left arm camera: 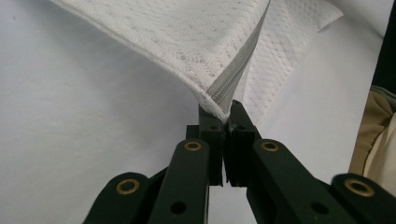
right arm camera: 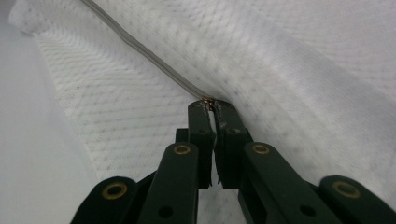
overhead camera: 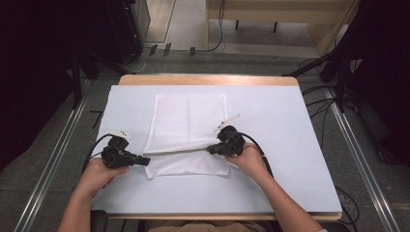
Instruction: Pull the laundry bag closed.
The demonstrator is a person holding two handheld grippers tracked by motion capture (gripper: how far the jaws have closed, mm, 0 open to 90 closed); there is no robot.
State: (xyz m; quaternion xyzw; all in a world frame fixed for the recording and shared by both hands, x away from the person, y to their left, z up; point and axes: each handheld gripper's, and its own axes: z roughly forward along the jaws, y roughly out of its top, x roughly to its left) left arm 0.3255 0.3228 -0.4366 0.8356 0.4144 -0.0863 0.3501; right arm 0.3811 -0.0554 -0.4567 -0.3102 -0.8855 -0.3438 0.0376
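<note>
A white mesh zip bag lies flat in the middle of the table, its grey zipper running across near the front. My left gripper is shut on the bag's left end at the zipper's end, lifting that corner of the mesh bag a little. My right gripper is shut on the zipper pull, partway along the zipper on the mesh bag. Both hands come in from the bottom of the high view.
The table top is covered in white, with a wooden edge at the back. Cables trail on the floor to the right. Dark stands are at both back corners.
</note>
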